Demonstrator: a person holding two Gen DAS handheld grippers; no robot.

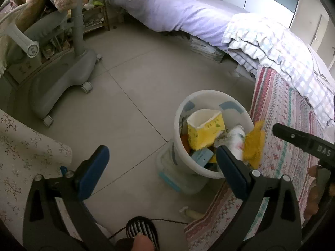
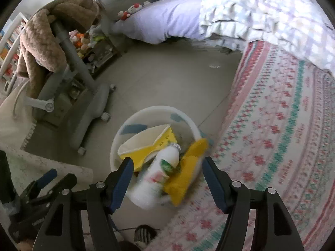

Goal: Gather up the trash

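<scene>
A white trash bin (image 1: 180, 123) (image 2: 117, 138) stands on the floor beside the bed. In it lie a yellow and white carton (image 1: 204, 129) (image 2: 146, 146) and other scraps. A white bottle (image 1: 235, 141) (image 2: 159, 173) and a yellow wrapper (image 1: 254, 144) (image 2: 188, 167) sit at the bin's near rim, blurred in the right wrist view. My right gripper (image 2: 167, 175) is open, its fingers on either side of the bottle and wrapper, just above the bin. My left gripper (image 1: 161, 165) is open and empty, above the floor left of the bin.
A bed with a patterned blanket (image 1: 282, 138) (image 2: 272, 136) lies right of the bin. A grey wheeled chair base (image 1: 62, 83) (image 2: 90, 113) stands at the left. A floral cloth (image 1: 25, 146) is at the near left. A slippered foot (image 1: 142, 230) is at the bottom.
</scene>
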